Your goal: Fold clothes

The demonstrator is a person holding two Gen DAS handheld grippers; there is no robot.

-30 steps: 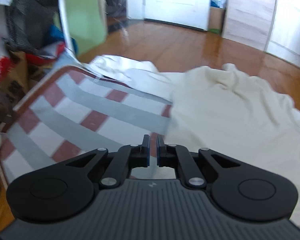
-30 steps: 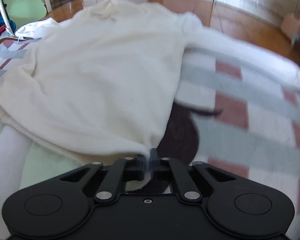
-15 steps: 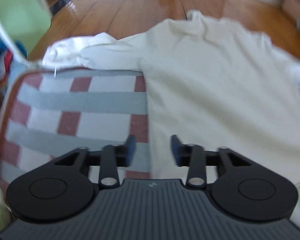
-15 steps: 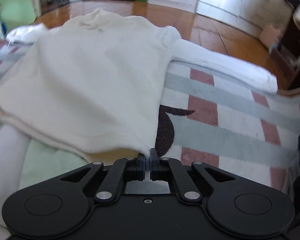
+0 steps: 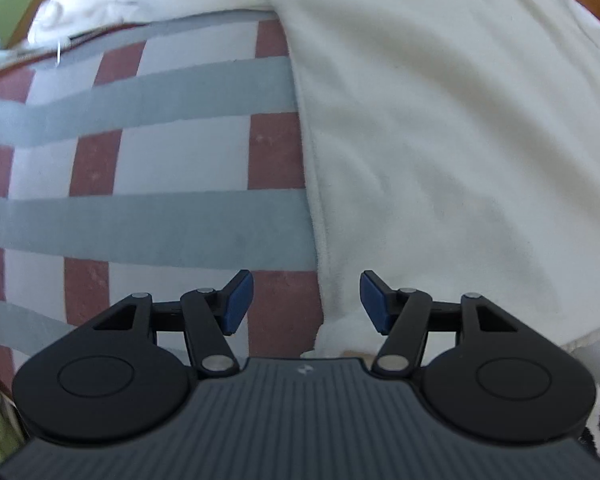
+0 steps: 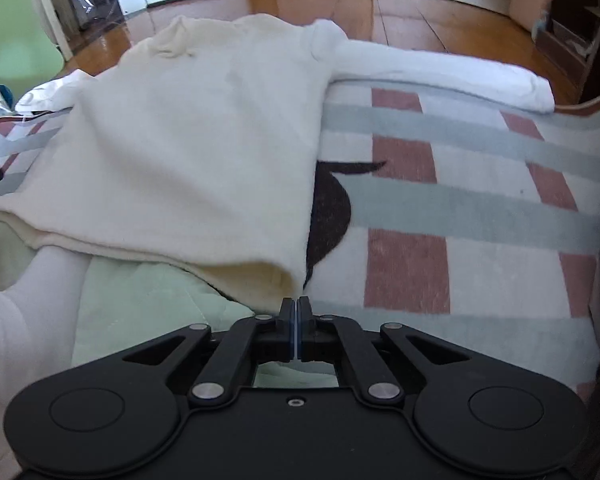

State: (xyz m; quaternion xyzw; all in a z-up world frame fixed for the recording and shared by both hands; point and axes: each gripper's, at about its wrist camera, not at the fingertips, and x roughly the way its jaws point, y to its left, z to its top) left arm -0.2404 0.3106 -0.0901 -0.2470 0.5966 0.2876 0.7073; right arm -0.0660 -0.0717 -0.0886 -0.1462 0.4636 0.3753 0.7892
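Note:
A cream long-sleeved sweater (image 6: 204, 152) lies spread flat on a checked blanket (image 6: 440, 208), one sleeve (image 6: 440, 70) stretched out to the right. My right gripper (image 6: 296, 330) is shut on the sweater's lower right hem corner, which lifts slightly. In the left wrist view the sweater (image 5: 440, 140) fills the right half and its left side edge runs down between my fingers. My left gripper (image 5: 306, 300) is open just above the lower left hem corner, with nothing held.
The checked blanket (image 5: 140, 168) has red, grey and white squares and a dark shape (image 6: 328, 216). A pale green cloth (image 6: 148, 304) lies under the hem. A white-sleeved arm (image 6: 24, 308) is at the left. Wooden floor (image 6: 400, 12) and a green chair (image 6: 12, 40) lie beyond.
My left gripper opened and dropped closer to the sweater's left hem edge. The sweater has been pulled flat. My right gripper stays shut on the hem corner.

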